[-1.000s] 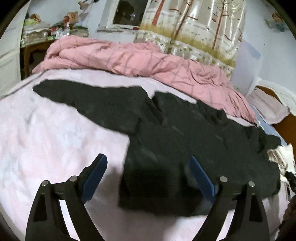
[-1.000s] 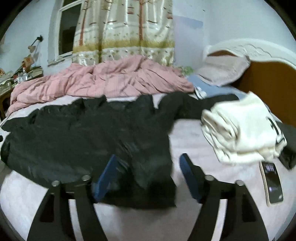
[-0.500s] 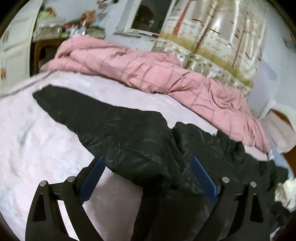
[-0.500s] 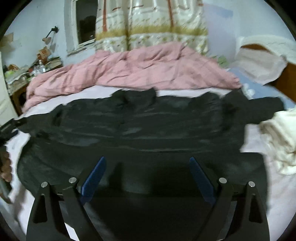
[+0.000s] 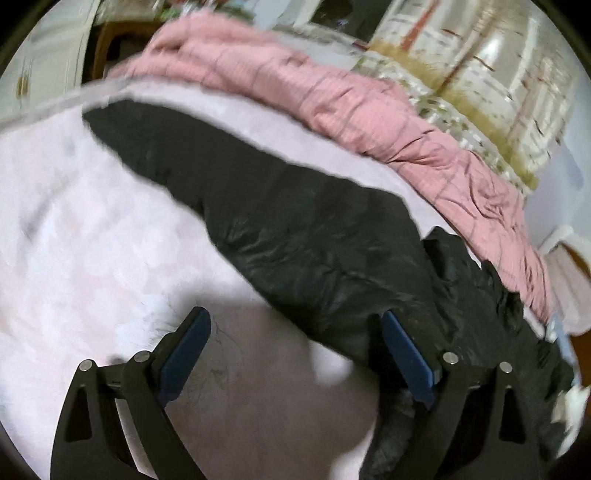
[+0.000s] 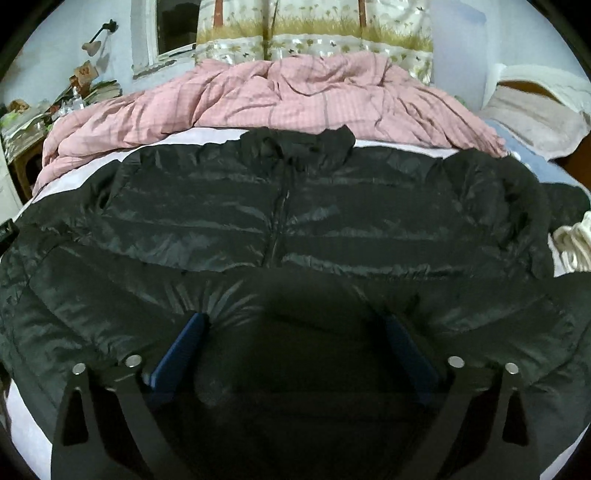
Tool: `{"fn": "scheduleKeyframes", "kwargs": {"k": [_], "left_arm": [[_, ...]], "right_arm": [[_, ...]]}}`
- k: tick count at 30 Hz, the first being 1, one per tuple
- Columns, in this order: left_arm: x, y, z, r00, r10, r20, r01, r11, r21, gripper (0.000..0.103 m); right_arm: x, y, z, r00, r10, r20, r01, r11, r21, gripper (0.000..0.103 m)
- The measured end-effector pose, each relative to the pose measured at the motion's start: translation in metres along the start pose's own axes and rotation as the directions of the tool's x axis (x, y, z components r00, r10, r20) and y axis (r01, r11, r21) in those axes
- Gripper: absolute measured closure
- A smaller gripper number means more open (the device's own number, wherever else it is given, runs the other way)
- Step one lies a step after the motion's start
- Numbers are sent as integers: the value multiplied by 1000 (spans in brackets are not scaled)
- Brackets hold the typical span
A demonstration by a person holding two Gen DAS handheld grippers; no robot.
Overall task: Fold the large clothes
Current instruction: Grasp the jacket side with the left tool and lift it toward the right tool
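Black jacket (image 6: 295, 229) lies spread beneath both opened jaws.

Black, glossy quilted jacket (image 6: 295, 221) seen. Pink checked duvet (image 6: 295, 96) seen behind. Pale pink bed sheet (image 5: 92, 240) seen. Cream curtain (image 6: 314, 26) printed with trees, grasses. Blue pads noted on black claws.
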State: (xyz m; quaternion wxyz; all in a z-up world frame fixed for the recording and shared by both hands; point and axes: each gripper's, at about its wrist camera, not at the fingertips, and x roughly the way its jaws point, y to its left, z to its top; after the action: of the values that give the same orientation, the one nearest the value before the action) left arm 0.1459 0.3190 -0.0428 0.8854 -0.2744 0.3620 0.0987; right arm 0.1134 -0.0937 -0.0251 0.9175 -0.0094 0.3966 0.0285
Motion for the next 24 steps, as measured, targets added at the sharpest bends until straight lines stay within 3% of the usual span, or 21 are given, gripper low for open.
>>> {"fn": "scheduleKeyframes", "kwargs": {"k": [3,10,11,13,14,16,18,20,24], "left_arm": [[6,16,11,998,-56,4,56,991,-122,10],[26,30,37,996,-89,24,91,981,-170,10],[27,29,39,996,-84,23,87,984,-155,15],[29,28,40,996,-81,27,84,988,-126,59],[30,30,39,994,-109,16,110,985,-135,92],[25,29,40,981,-192,29,194,973,-128,99],[4,12,41,979,-169,112,175,984,-37,99],[-26,-10,39,960,-190,208,181,981,64,100],[-95,-67,24,886,-328,327,261,937,231,100]], "right_arm": [[3,0,-2,1000,-7,-6,7,1000,1,0],[5,2,-2,1000,-17,-7,17,1000,-7,0],[5,2,-2,1000,-17,-7,17,1000,-8,0],[6,2,-3,1000,-23,-8,23,1000,-11,0],[6,2,-3,1000,-24,-8,23,1000,-11,0],[6,2,-3,1000,-22,-7,22,1000,-10,0],[6,2,-3,1000,-23,-7,23,1000,-11,0],[6,2,-3,1000,-23,-7,23,1000,-11,0],[6,2,-3,1000,-22,-6,22,1000,-10,0]]}}
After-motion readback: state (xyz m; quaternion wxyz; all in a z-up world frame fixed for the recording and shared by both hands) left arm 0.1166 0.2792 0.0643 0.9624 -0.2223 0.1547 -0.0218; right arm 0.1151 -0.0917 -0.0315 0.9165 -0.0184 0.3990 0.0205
